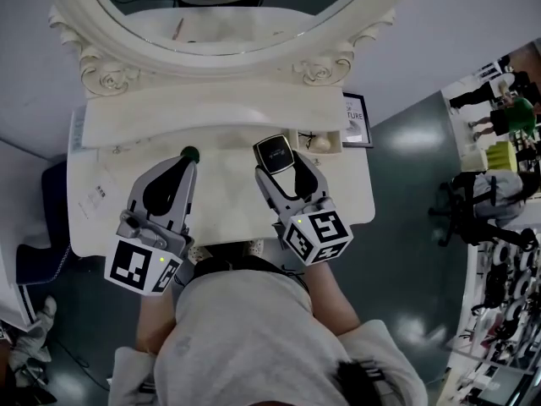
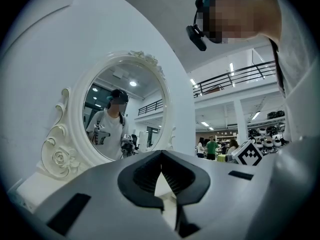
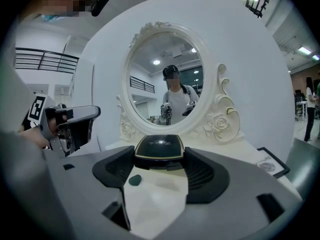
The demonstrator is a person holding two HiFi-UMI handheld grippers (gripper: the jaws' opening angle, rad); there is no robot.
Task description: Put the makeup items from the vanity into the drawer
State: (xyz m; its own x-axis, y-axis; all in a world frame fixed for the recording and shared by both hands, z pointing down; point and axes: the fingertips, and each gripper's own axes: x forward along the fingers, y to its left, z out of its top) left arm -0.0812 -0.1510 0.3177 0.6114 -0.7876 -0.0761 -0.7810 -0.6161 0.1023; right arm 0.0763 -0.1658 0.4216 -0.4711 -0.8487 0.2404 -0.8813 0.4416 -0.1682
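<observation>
Okay, right gripper (image 3: 160,159) is clamped on the black compact (image 3: 160,149), left gripper (image 2: 161,156) pinched shut on nothing; keep the compact level, carry it to the open drawer (image 1: 331,150) at its 3 o'clock, clear the rim, then release.

Mirror frame (image 1: 106,74) close behind vanity top (image 1: 228,210)

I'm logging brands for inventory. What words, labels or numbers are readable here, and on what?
"URE": the end of the big word on the framed sign; its other lines are too small.
Gold script on the black compact in the right hand-held gripper: too blurred to read.
The faint print on the vanity top: too small.
</observation>
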